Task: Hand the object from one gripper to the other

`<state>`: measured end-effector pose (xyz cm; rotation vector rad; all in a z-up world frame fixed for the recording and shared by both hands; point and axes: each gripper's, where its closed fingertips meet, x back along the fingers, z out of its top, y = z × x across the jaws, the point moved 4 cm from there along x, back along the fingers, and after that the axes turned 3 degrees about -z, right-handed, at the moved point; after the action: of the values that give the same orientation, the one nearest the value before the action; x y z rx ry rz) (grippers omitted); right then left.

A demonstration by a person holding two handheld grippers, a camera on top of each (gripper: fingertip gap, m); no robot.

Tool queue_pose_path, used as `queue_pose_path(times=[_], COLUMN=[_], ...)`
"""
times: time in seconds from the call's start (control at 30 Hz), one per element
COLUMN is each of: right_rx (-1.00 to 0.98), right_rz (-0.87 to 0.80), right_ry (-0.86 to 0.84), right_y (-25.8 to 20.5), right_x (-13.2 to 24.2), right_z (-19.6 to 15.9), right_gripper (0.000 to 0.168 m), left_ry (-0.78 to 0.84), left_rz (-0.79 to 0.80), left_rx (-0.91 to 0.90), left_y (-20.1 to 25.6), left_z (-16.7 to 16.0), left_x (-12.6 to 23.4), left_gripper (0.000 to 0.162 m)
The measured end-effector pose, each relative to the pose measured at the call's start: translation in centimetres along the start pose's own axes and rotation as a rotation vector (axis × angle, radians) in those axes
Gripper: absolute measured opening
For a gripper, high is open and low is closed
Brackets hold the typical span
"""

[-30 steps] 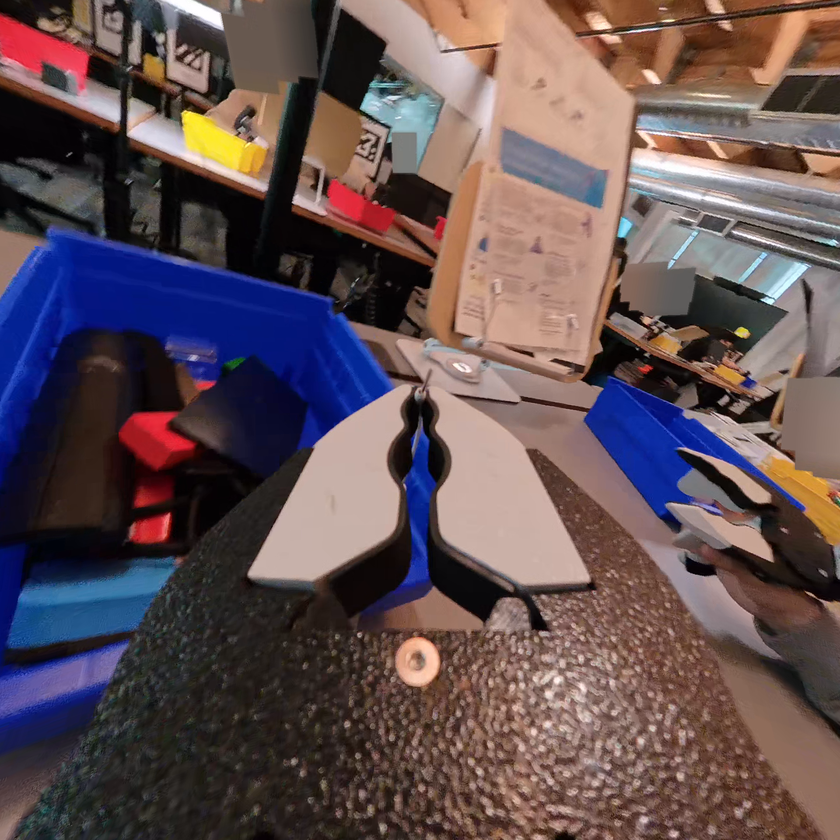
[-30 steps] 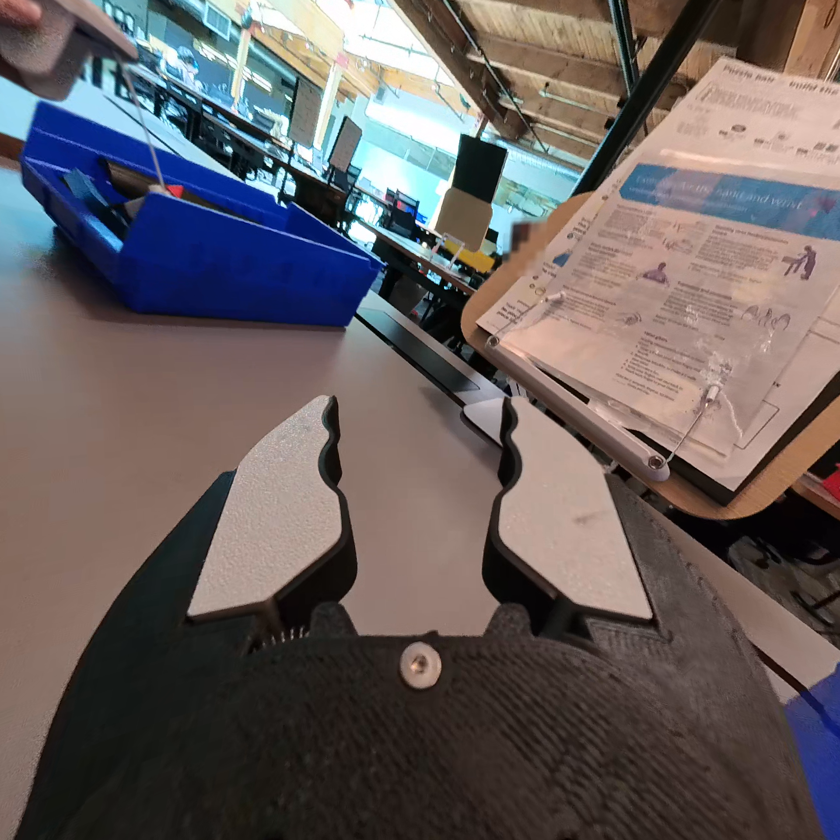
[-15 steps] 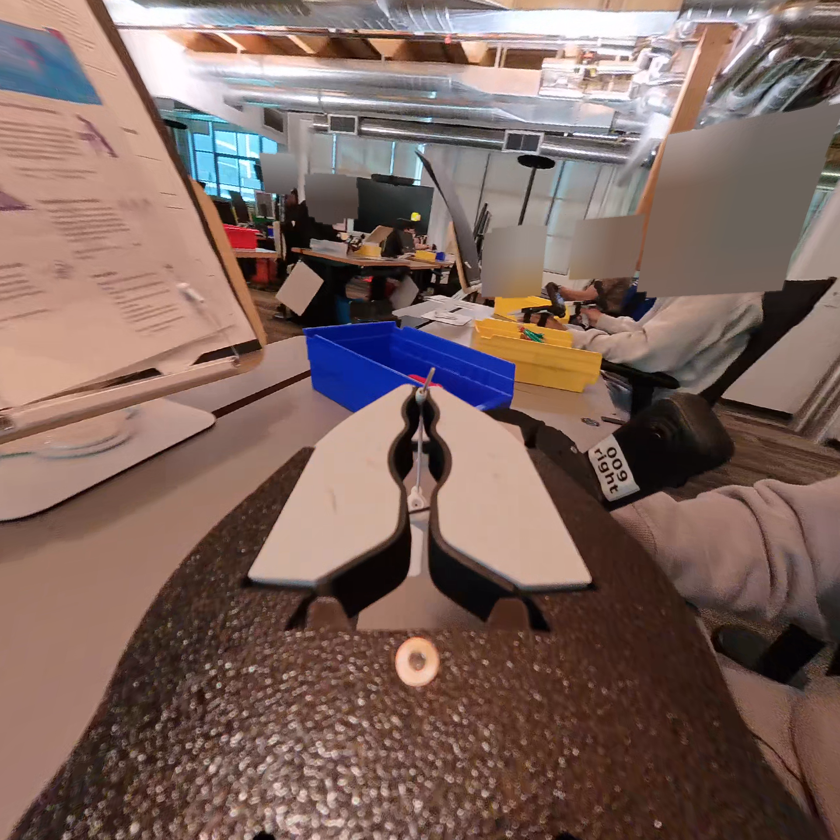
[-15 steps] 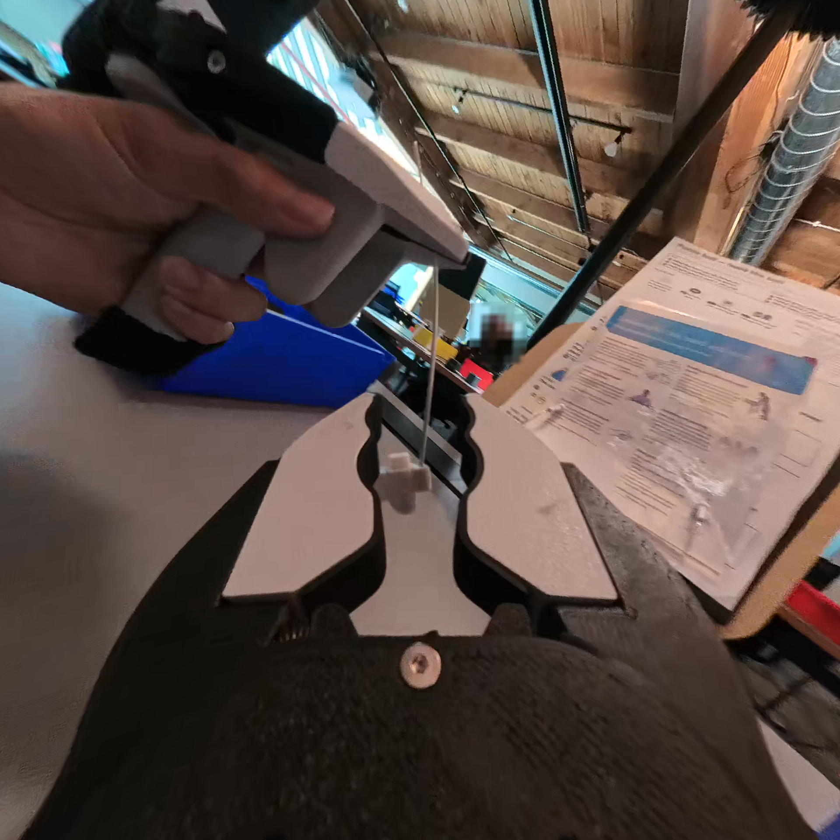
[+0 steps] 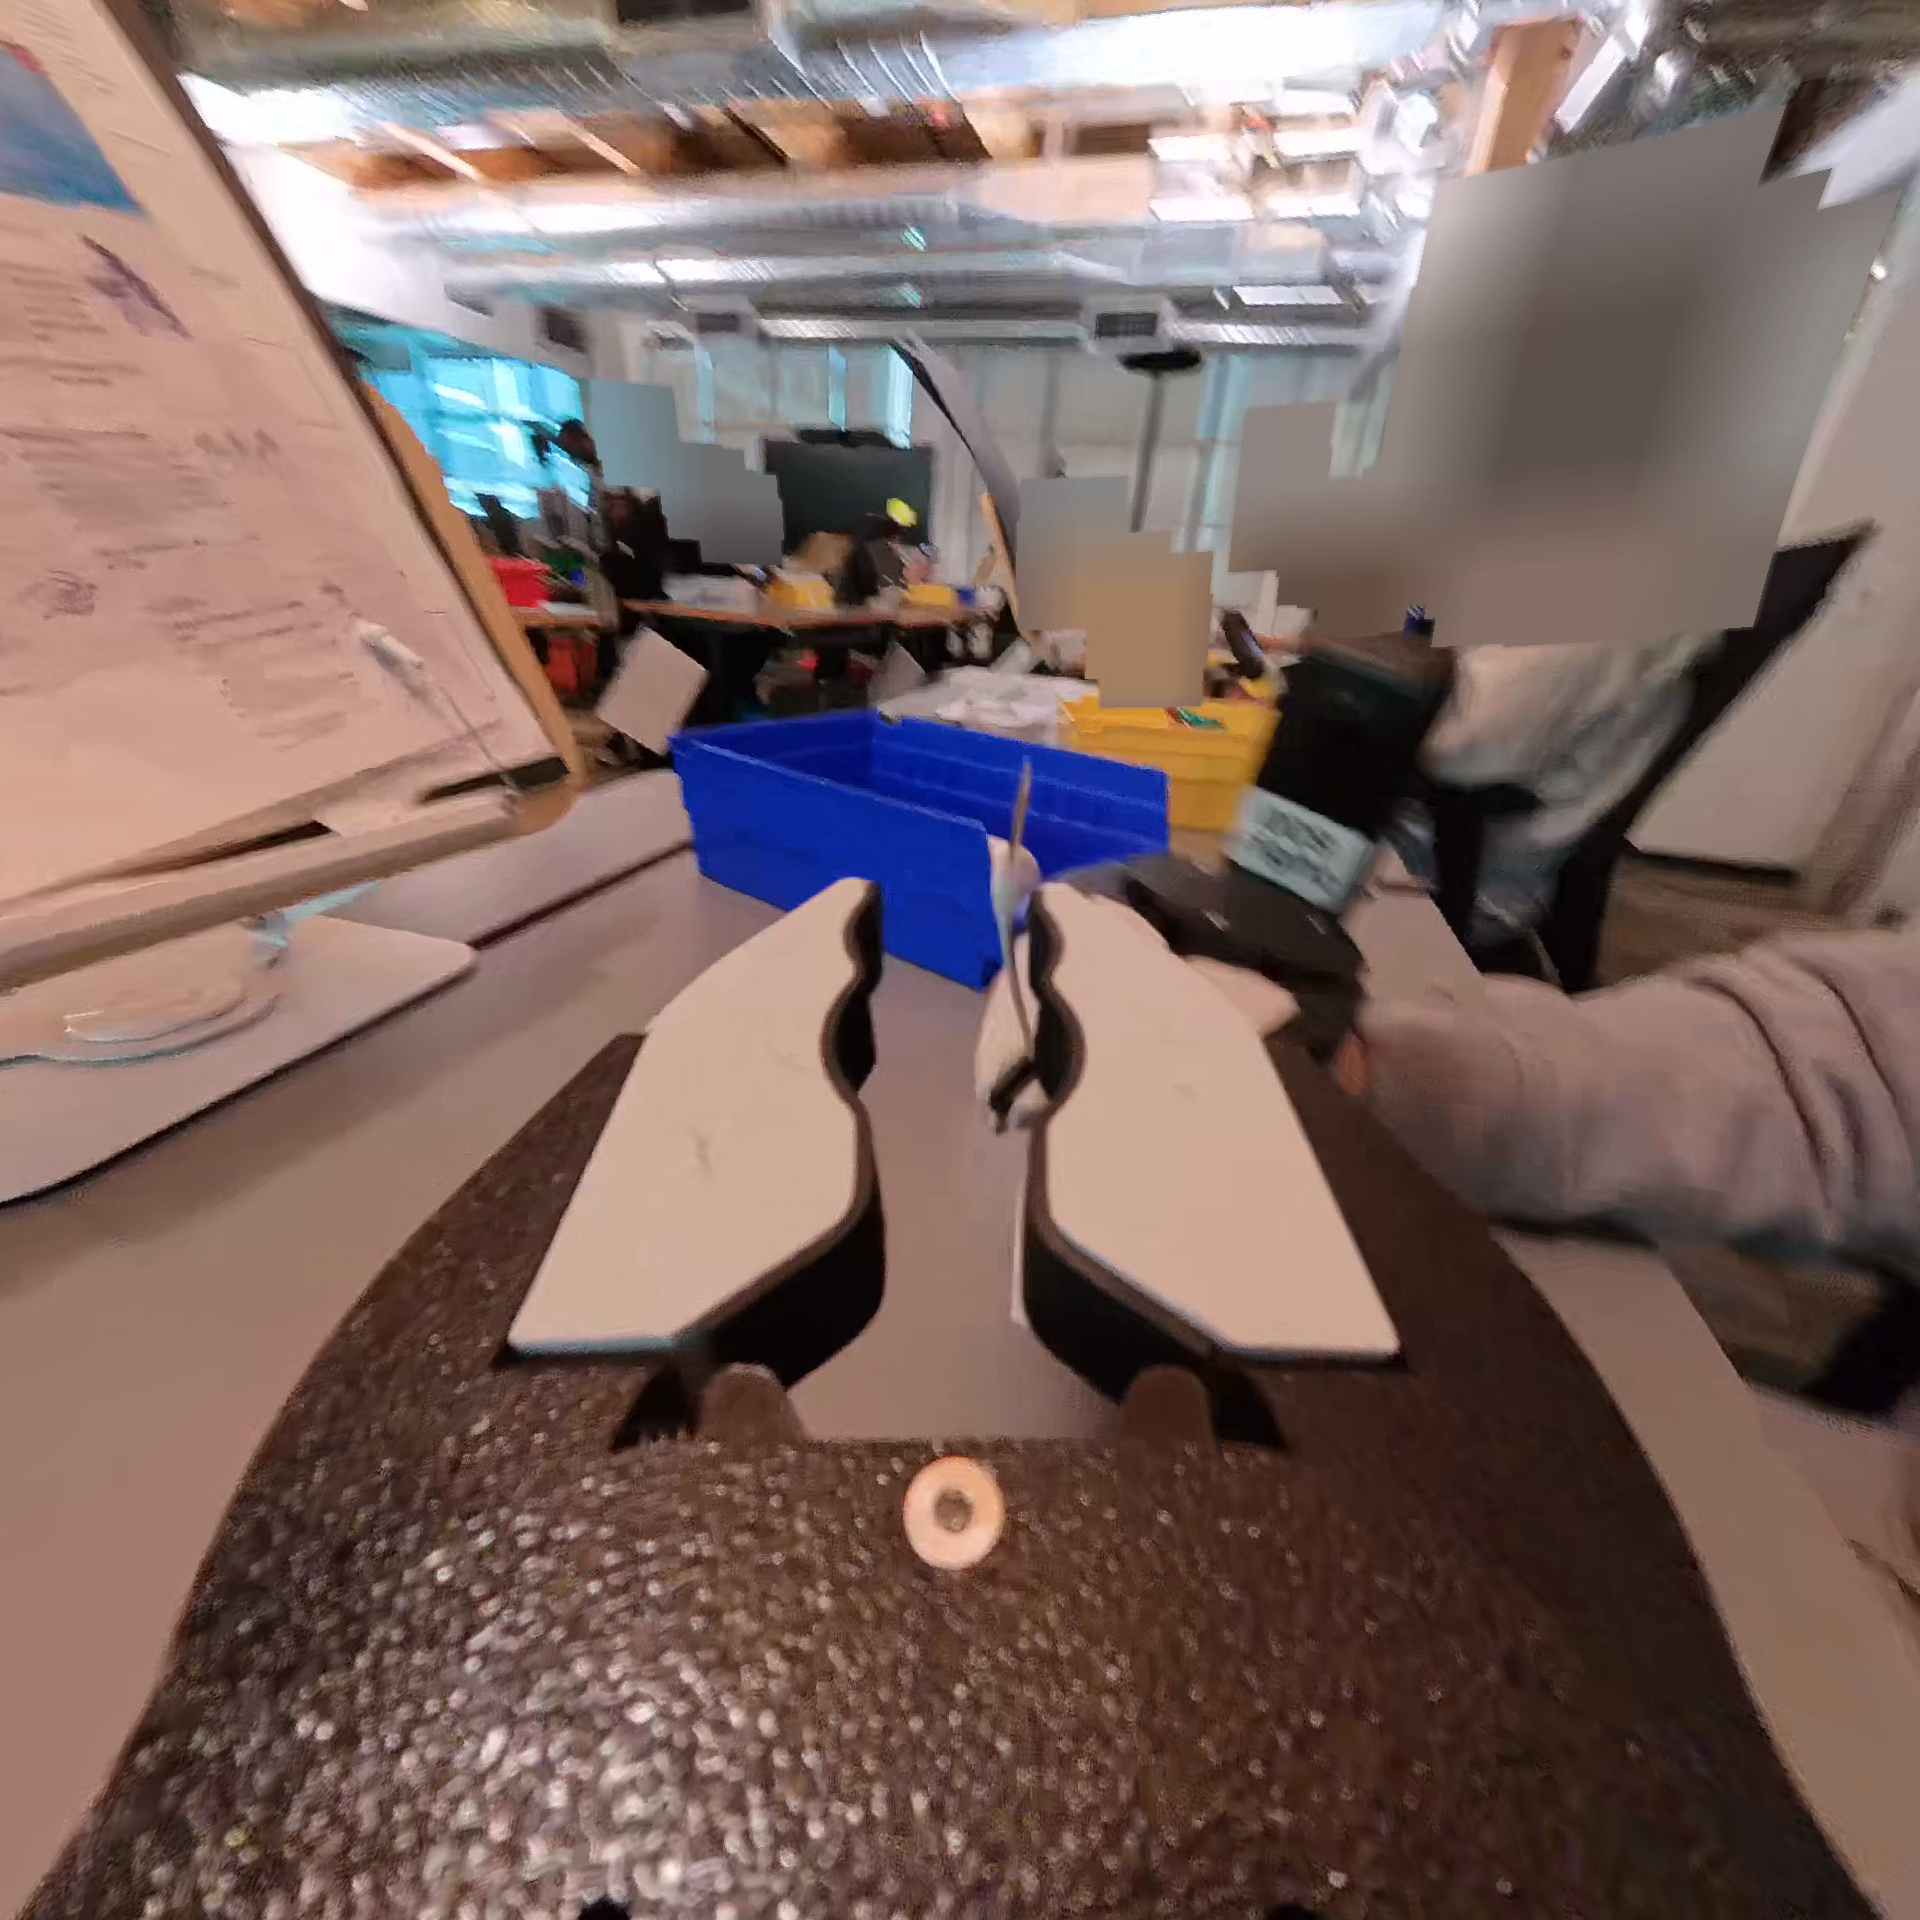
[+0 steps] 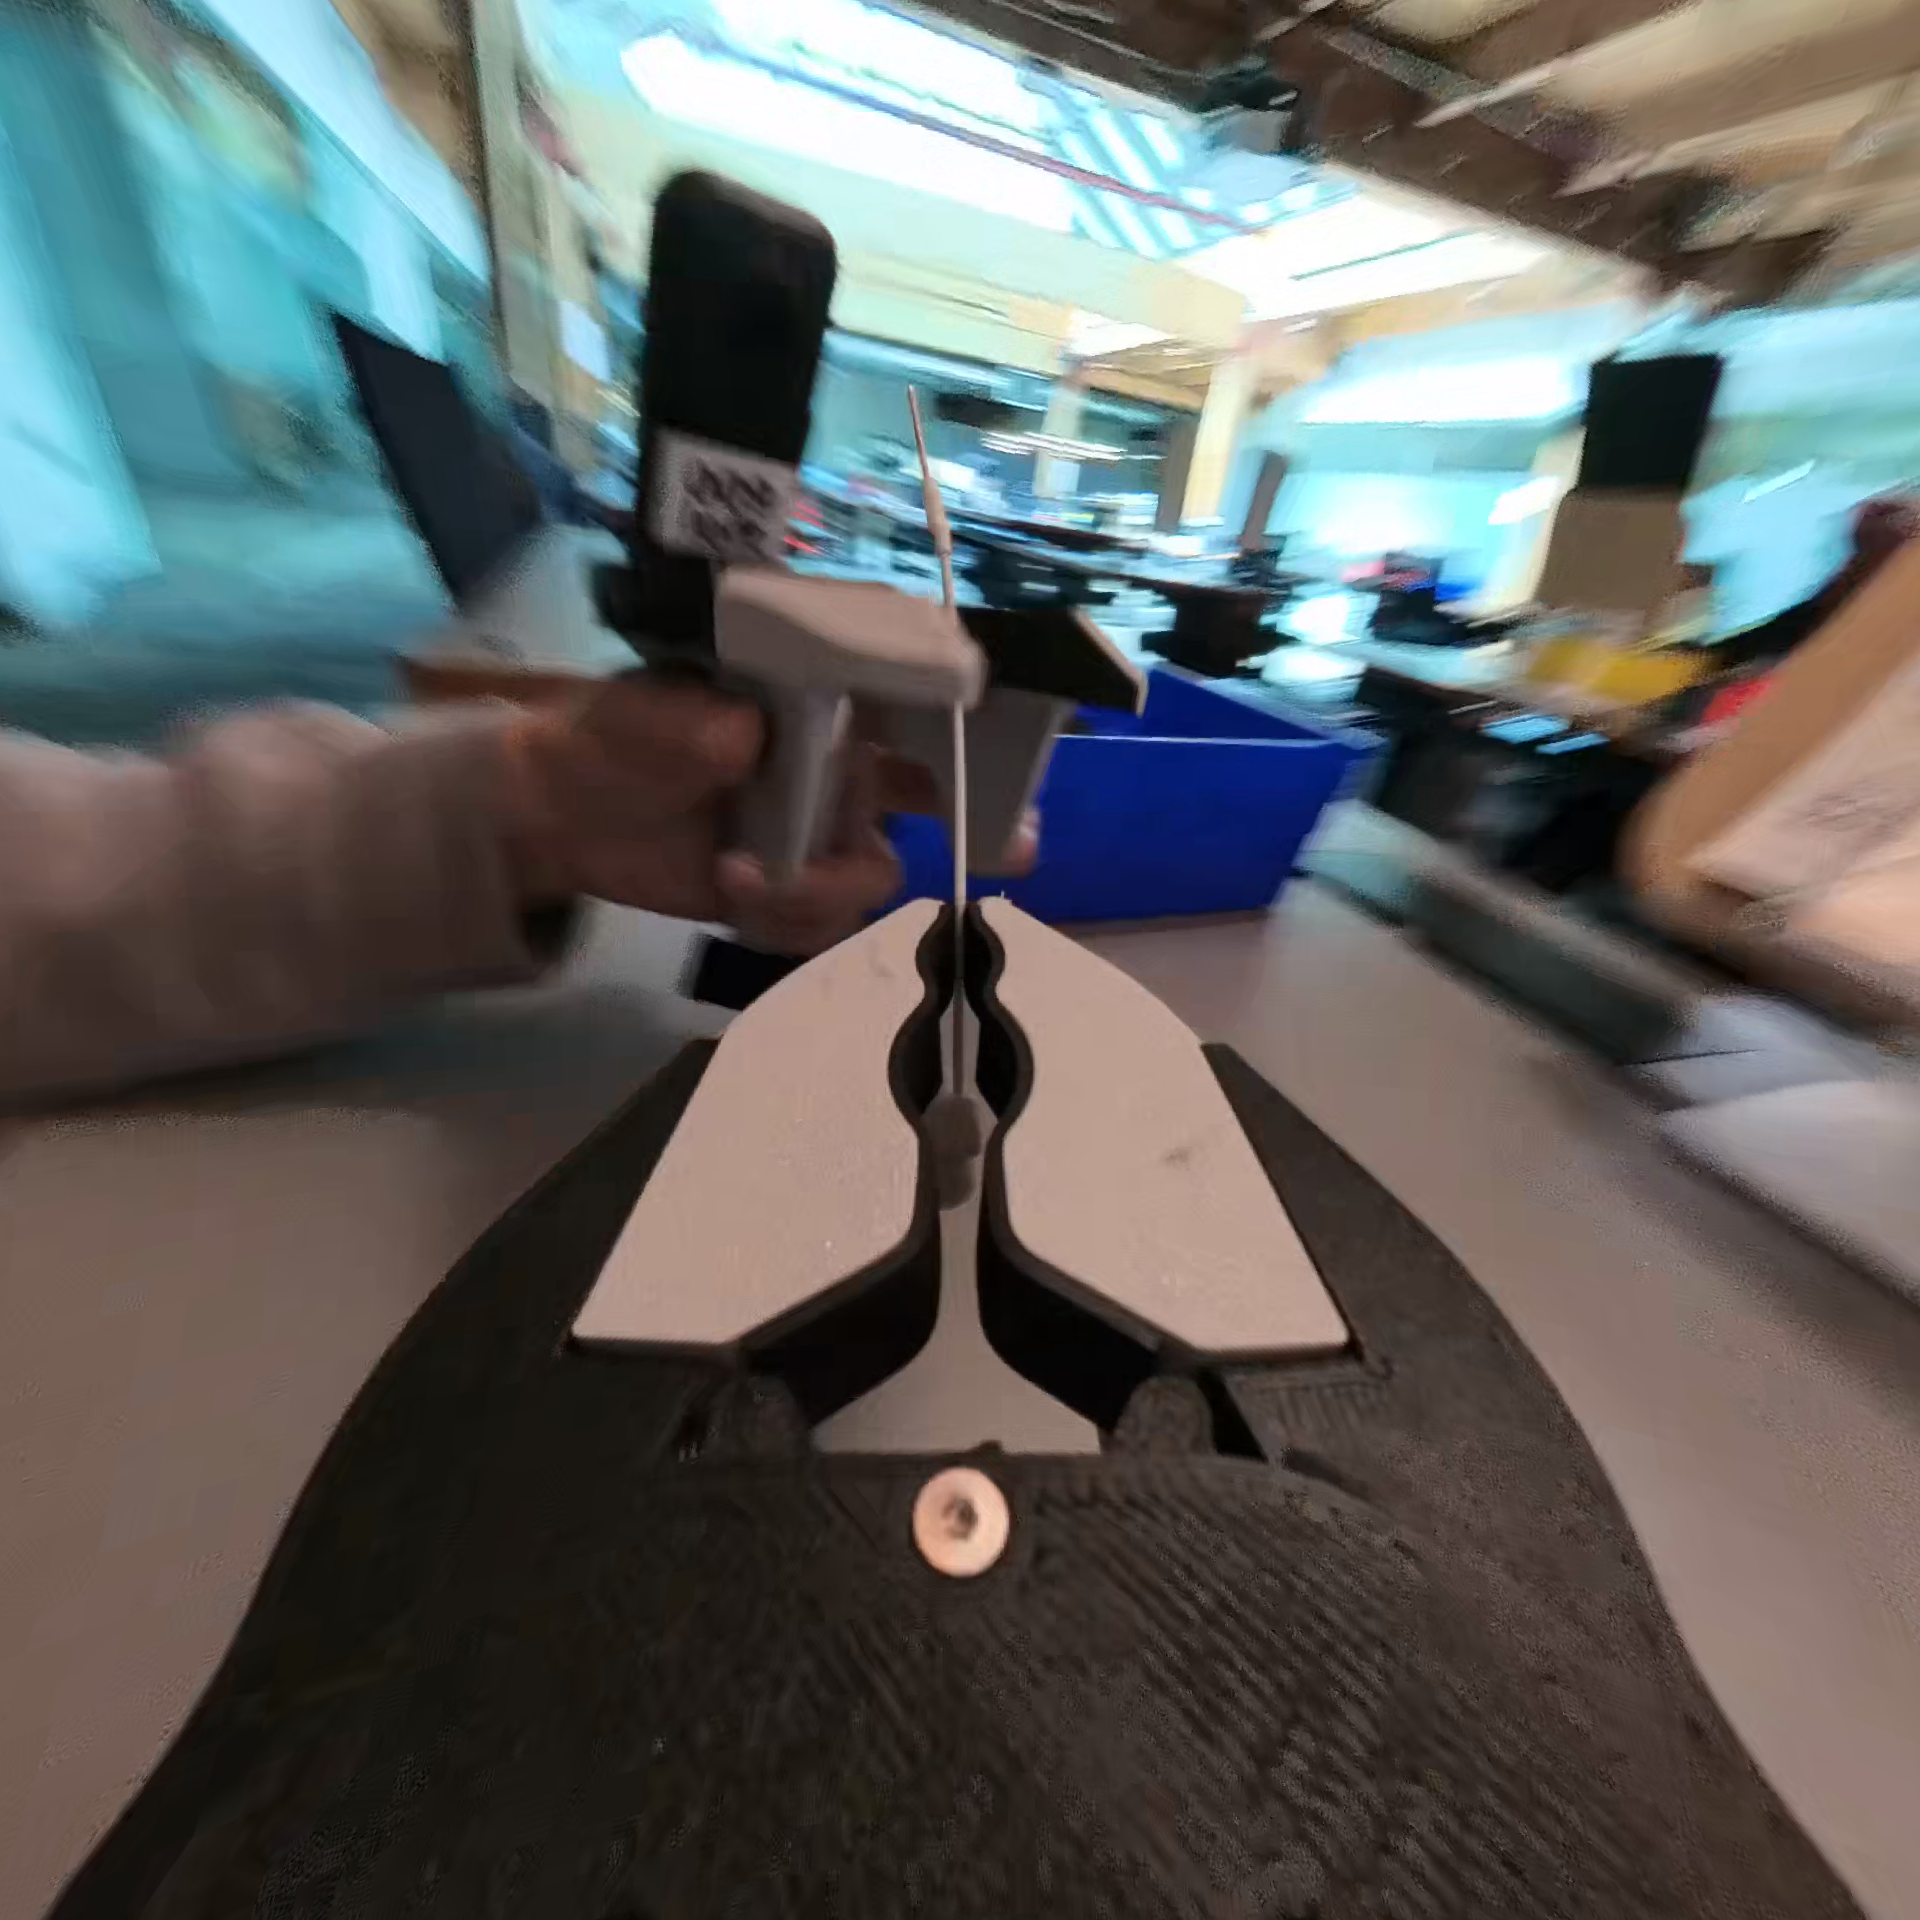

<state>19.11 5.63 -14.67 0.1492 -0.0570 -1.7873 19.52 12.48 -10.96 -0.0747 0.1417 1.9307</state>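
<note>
The object is a thin white cable tie with a small blocky head. My right gripper is shut on its strap, and the head sits between the fingers behind the tips. The strap rises past my left gripper, which a hand holds just ahead. In the left wrist view my left gripper is open, and the tie lies along the inner edge of its right finger. The right gripper's black body shows just beyond, blurred.
A blue bin and a yellow bin stand ahead on the grey table. A document stand with papers is at the left on a white base. A sleeved arm crosses the right. Another blue bin sits behind the left gripper.
My left gripper has opened from shut on the tie. My right gripper has closed on the strap. Both views have shifted and are blurred by motion.
</note>
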Motion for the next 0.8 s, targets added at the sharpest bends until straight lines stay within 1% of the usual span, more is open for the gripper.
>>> queue_pose_path(times=[0.03, 0.1, 0.13, 0.17, 0.27, 0.33, 0.37, 0.43, 0.5, 0.57, 0.6, 0.63, 0.7, 0.77, 0.8], right_rx=[-0.150, -0.396, -0.486, -0.539, -0.613, -0.692, -0.728, -0.774, -0.765, -0.738, -0.742, -0.746, -0.756, -0.715, -0.653], right_rz=[0.105, 0.252, 0.325, 0.372, 0.483, 0.523, 0.544, 0.549, 0.567, 0.555, 0.553, 0.541, 0.529, 0.416, 0.335], right_ry=[0.018, 0.100, 0.124, 0.123, 0.069, 0.066, 0.086, 0.105, 0.058, 0.030, 0.029, 0.035, 0.043, 0.052, 0.057], right_y=[-0.2, 0.1, 0.2, 0.3, -0.3, -0.5, -0.5, -0.4, -0.8, -1.0, -1.0, -0.9, -0.6, 0.3, 0.8], right_x=[0.1, 0.7, 1.0, 1.3, 1.7, 1.7, 1.7, 1.6, 1.5, 1.4, 1.3, 1.3, 1.3, 1.1, 1.1], right_z=[0.1, 0.5, 0.6, 0.5, -0.1, 0.0, 0.1, 0.2, -0.2, -0.5, -0.4, -0.5, -0.5, -0.9, -1.0], right_gripper=[0.001, 0.001, 0.001, 0.001, 0.001, 0.001, 0.001, 0.001, 0.001, 0.001, 0.001, 0.001, 0.001, 0.003, 0.011], left_ry=[-0.038, -0.066, -0.053, -0.027, 0.045, 0.052, 0.048, 0.031, 0.040, 0.061, 0.061, 0.059, 0.040, 0.021, 0.032], left_rz=[-0.057, -0.166, -0.208, -0.231, -0.270, -0.312, -0.320, -0.310, -0.288, -0.292, -0.300, -0.304, -0.279, -0.223, -0.176], left_rx=[0.013, 0.076, 0.106, 0.123, 0.142, 0.148, 0.136, 0.108, 0.102, 0.112, 0.115, 0.114, 0.093, 0.060, 0.047], left_y=[0.3, 0.8, 0.9, 0.9, 1.1, 1.6, 1.8, 2.0, 1.8, 1.9, 1.9, 2.0, 1.7, 1.3, 0.8], left_z=[-0.7, -1.6, -1.8, -1.8, -1.6, -1.6, -1.6, -1.8, -1.8, -1.6, -1.5, -1.4, -1.4, -1.5, -1.4], left_x=[0.0, 0.0, 0.0, -0.1, -0.2, -0.2, -0.3, -0.5, -0.6, -0.7, -0.7, -0.6, -0.7, -0.7, -0.7], left_gripper=[0.031, 0.043, 0.043, 0.039, 0.031, 0.029, 0.025, 0.014, 0.006, 0.005, 0.001, 0.000, 0.000, 0.000, 0.000])
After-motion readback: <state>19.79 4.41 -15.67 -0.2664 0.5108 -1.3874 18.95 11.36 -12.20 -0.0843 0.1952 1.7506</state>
